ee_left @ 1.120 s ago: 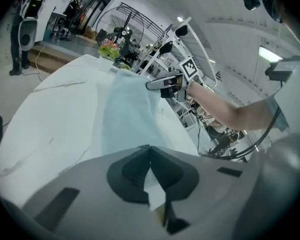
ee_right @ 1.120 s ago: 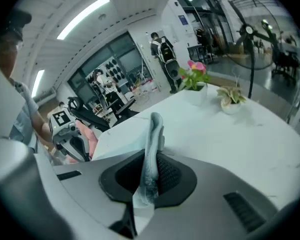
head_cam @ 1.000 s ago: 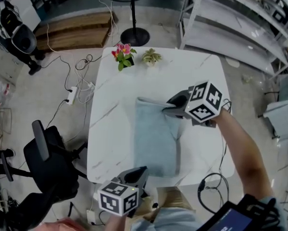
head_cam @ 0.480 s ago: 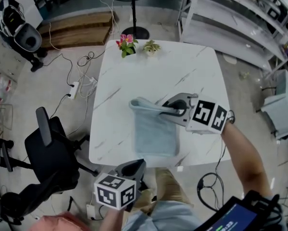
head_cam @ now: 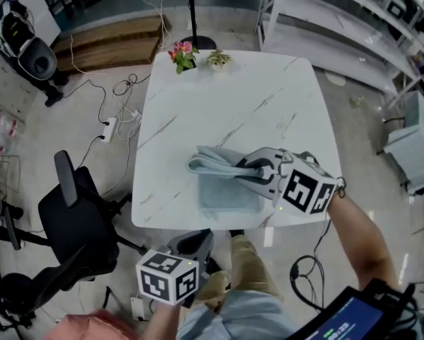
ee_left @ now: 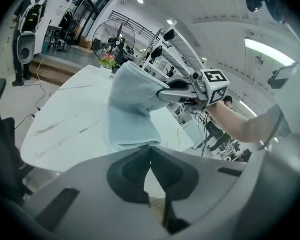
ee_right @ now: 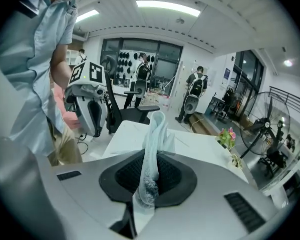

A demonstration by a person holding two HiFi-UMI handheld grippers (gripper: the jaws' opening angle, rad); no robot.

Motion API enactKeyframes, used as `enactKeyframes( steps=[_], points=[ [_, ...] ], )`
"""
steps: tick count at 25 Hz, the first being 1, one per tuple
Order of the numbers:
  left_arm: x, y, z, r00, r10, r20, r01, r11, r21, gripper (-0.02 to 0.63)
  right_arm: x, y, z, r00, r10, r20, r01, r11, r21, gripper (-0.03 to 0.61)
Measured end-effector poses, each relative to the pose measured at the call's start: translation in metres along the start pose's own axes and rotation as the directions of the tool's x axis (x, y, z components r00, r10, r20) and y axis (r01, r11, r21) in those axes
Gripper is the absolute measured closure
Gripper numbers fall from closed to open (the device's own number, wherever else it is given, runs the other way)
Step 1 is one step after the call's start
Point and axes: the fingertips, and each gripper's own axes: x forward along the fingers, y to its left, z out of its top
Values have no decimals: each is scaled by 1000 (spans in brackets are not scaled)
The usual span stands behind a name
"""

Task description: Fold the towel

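One grip only: right claw [head_cam: 250,170] pinches towel [head_cam: 224,191] edge, left claw [head_cam: 196,242] closed empty at frame bottom, so fold may land skewed.

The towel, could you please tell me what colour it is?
The towel is pale blue, clearest in the head view.

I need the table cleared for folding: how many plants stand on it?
2: a pink-flowered plant and a small green plant, side by side at the table's far edge. None seems hidden.
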Motion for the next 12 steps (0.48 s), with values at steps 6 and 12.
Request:
enactKeyframes(
  steps=[6,12],
  points=[
    [-4,-1,-11,1000,-1,-11,2,1000,10,606,4,22,-5,1000,-21,-1,20,995,-100,522],
    [-4,1,-24,1000,1,-30,0,1000,9,606,10,41,-21,999,-34,-9,32,990,-140,522]
  ],
)
